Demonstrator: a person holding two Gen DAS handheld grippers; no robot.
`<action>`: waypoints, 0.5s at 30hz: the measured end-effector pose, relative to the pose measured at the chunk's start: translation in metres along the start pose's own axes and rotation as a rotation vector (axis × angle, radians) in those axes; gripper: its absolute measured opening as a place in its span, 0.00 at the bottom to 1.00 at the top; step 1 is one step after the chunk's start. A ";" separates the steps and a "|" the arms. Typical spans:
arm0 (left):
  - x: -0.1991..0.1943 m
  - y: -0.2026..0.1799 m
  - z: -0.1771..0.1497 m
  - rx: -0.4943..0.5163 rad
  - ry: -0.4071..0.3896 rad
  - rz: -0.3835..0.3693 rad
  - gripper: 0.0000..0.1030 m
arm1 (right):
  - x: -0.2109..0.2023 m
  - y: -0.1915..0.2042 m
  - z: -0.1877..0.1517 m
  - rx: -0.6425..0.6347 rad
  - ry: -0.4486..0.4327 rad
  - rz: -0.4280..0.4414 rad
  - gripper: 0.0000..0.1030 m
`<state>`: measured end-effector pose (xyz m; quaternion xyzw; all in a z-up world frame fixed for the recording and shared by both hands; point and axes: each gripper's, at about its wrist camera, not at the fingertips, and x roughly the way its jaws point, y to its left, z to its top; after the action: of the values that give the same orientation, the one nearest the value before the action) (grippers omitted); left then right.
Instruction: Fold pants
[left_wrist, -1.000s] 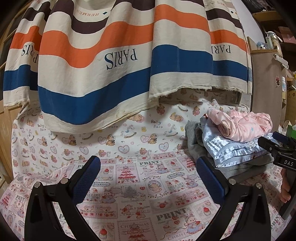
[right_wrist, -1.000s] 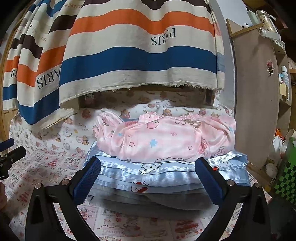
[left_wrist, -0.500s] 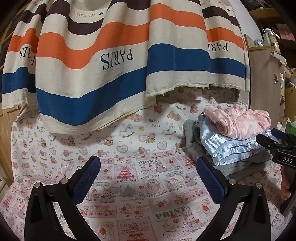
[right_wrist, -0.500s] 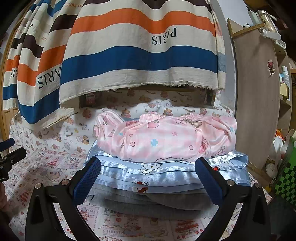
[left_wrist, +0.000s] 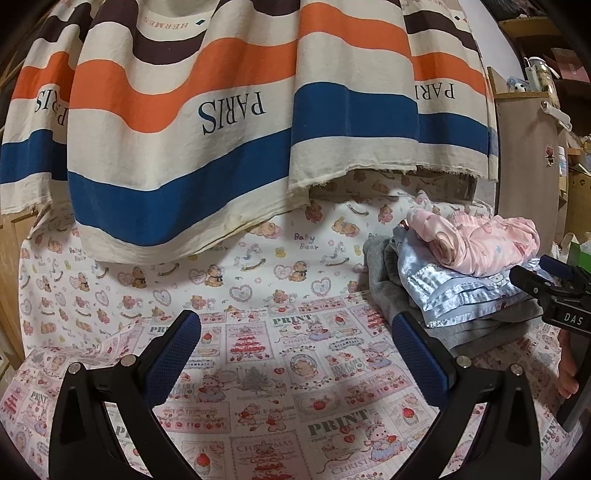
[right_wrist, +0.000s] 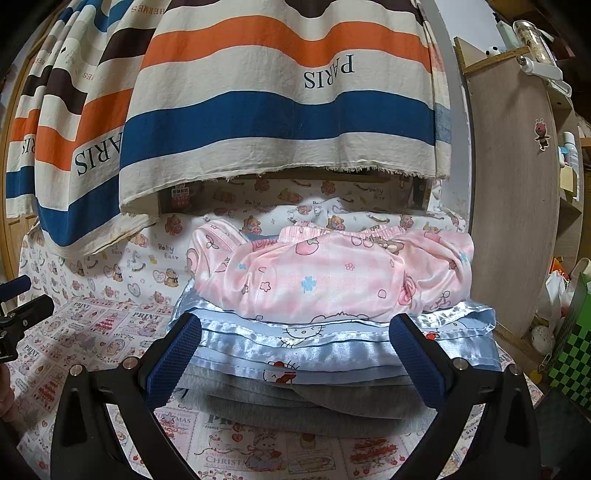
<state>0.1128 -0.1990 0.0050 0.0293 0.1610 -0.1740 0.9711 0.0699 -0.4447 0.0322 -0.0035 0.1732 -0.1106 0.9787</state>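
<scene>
— Fingers first: what do they hold?
— Nothing. Left gripper (left_wrist: 295, 354) gapes wide over bare sheet (left_wrist: 280, 391); right gripper (right_wrist: 295, 354) gapes wide at the stack (right_wrist: 332, 354).
— Pants?
— Pink pants (right_wrist: 332, 273) lie bunched atop that stack, near the sheet's right edge, loosely doubled, not flat.
— Progress?
— Either waiting for folding, or roughly folded and set down.

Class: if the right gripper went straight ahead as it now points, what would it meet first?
Probably the stack of clothes: the open right gripper faces the blue satin garment, just under the pink pants. Depth is uncertain.
</scene>
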 end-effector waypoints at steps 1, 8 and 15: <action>-0.001 0.000 0.000 -0.001 -0.003 0.000 1.00 | 0.000 0.000 0.000 0.001 -0.001 0.000 0.99; -0.001 0.001 0.000 -0.001 -0.005 0.001 0.99 | 0.000 0.000 0.000 -0.001 -0.001 0.000 0.99; -0.001 0.001 0.000 -0.002 -0.004 0.001 1.00 | 0.000 0.000 0.000 -0.002 -0.001 0.001 0.99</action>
<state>0.1122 -0.1977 0.0052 0.0279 0.1592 -0.1735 0.9715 0.0697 -0.4443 0.0321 -0.0045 0.1727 -0.1099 0.9788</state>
